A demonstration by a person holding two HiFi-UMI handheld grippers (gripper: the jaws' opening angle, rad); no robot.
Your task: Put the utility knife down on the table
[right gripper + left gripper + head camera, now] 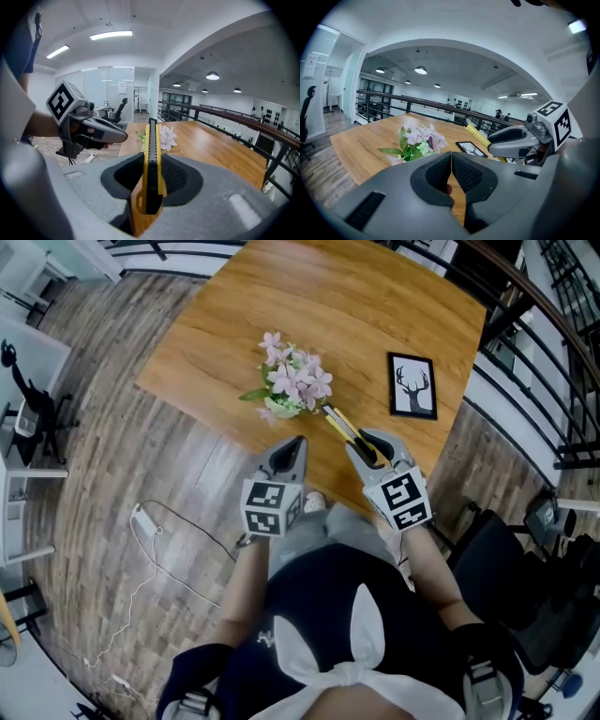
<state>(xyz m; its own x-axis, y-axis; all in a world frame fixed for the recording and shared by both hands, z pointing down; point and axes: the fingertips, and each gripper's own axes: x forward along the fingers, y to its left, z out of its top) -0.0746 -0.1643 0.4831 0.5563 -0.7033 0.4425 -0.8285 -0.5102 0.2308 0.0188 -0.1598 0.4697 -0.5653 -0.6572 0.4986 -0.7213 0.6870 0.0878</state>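
A yellow and black utility knife (151, 168) is clamped between the pads of my right gripper (152, 161), its blade end sticking out ahead toward the flowers. In the head view the same knife (343, 426) reaches from the right gripper (367, 448) over the wooden table (356, 315) near its front edge. The knife (477, 135) also shows in the left gripper view, held by the right gripper. My left gripper (451, 168) has its jaws shut together with nothing between them; it hovers at the table's near edge (293, 448), left of the knife.
A small pot of pink flowers (291, 382) stands just ahead of both grippers. A black-framed deer picture (412, 385) lies to the right. A railing (525, 324) runs past the table's far and right sides. A white cable (150, 549) lies on the floor at left.
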